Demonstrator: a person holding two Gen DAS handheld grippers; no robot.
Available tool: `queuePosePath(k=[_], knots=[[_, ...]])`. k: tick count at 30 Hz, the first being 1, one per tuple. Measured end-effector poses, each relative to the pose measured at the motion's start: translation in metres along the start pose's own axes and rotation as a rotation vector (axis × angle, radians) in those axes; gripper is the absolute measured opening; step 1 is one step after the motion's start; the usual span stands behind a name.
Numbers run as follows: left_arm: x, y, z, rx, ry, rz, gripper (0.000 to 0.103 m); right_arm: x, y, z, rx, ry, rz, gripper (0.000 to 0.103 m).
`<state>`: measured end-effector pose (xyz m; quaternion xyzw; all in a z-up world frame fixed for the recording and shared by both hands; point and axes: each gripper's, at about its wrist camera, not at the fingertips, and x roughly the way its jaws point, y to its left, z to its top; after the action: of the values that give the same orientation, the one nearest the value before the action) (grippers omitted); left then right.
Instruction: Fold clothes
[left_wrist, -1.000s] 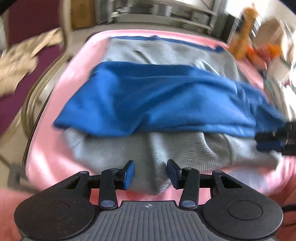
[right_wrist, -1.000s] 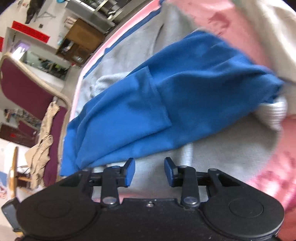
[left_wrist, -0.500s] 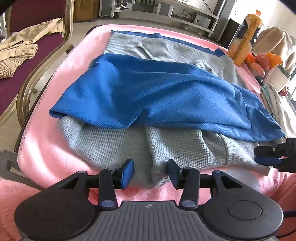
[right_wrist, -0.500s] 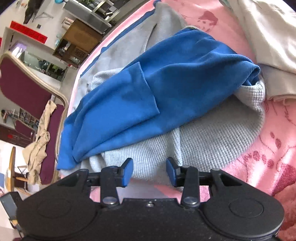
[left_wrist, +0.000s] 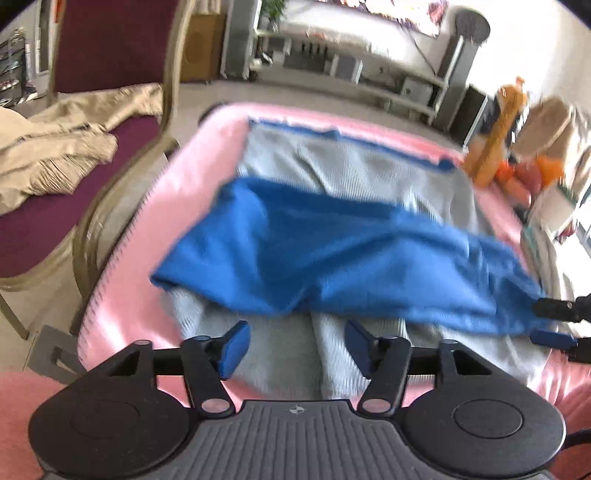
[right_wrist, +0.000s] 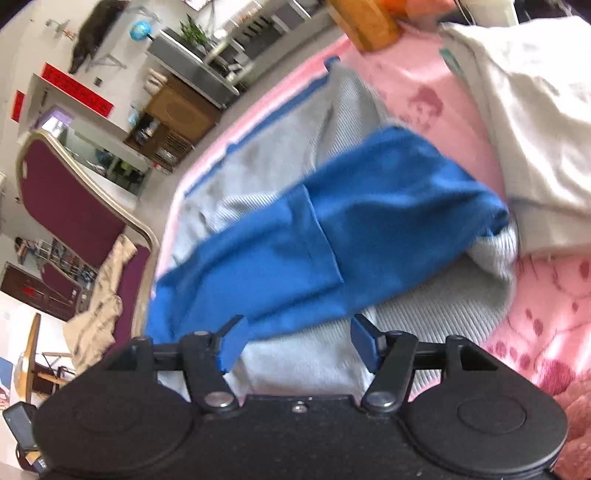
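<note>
Soft, limp grey-and-blue garment (left_wrist: 332, 251) lay on pink worktop (left_wrist: 122, 295), best pinched at its 6 o'clock hem; left hand-held gripper (left_wrist: 295, 343) and right hand-held gripper (right_wrist: 295, 341) gaped wide, empty.

A pink blanket (left_wrist: 122, 280) with darker pink flower prints covers the table; a chair (left_wrist: 110, 48) with a maroon seat and back and a curved metal frame stands just beside the table's left edge; crumpled beige cloth (left_wrist: 55, 155) lies on the chair seat; an orange bottle (left_wrist: 506, 122) stands at the table's far right corner, with orange fruit (left_wrist: 532, 173) beside it; a folded white cloth (right_wrist: 535, 122) rests on the blanket at the right; low shelving (left_wrist: 369, 70) lines the far wall; a brown wooden cabinet (right_wrist: 177, 114) stands beyond the chair.
</note>
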<state>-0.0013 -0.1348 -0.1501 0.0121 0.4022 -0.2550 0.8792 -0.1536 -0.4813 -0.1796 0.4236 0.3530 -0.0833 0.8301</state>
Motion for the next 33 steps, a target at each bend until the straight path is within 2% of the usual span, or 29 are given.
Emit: queuePosePath(k=[6, 8, 10, 12, 17, 20, 24, 25, 26, 28, 31, 33], knots=[[-0.002, 0.009, 0.017, -0.049, -0.014, -0.016, 0.061, -0.011, 0.017, 0.018, -0.022, -0.042, 0.032, 0.066], [-0.007, 0.009, 0.03, -0.048, -0.027, -0.044, 0.056, -0.014, 0.023, 0.024, -0.027, -0.049, 0.04, 0.066], [-0.012, 0.01, 0.053, -0.052, -0.06, -0.062, 0.055, -0.02, 0.034, 0.035, -0.043, -0.065, 0.055, 0.066], [-0.017, 0.011, 0.077, -0.057, -0.096, -0.079, 0.048, -0.029, 0.053, 0.053, -0.088, -0.096, 0.059, 0.066], [-0.007, 0.013, 0.143, -0.066, -0.142, -0.066, 0.046, -0.024, 0.077, 0.106, -0.142, -0.196, 0.034, 0.068], [0.025, 0.013, 0.177, -0.036, -0.13, -0.035, 0.048, -0.018, 0.088, 0.139, -0.169, -0.258, 0.015, 0.068], [0.094, 0.022, 0.211, -0.049, -0.065, 0.001, 0.053, 0.005, 0.093, 0.182, -0.182, -0.325, -0.027, 0.067], [0.115, 0.027, 0.218, -0.068, -0.045, 0.015, 0.053, 0.019, 0.087, 0.192, -0.178, -0.334, -0.051, 0.061], [0.136, 0.031, 0.224, -0.084, -0.026, 0.03, 0.053, 0.033, 0.081, 0.202, -0.185, -0.343, -0.085, 0.049], [0.177, 0.04, 0.235, -0.115, 0.009, 0.061, 0.055, 0.063, 0.068, 0.221, -0.205, -0.352, -0.168, 0.039], [0.228, 0.053, 0.249, -0.18, 0.062, 0.061, 0.056, 0.104, 0.041, 0.248, -0.205, -0.346, -0.23, 0.039], [0.254, 0.058, 0.256, -0.205, 0.085, 0.041, 0.06, 0.129, 0.022, 0.265, -0.179, -0.338, -0.249, 0.043]])
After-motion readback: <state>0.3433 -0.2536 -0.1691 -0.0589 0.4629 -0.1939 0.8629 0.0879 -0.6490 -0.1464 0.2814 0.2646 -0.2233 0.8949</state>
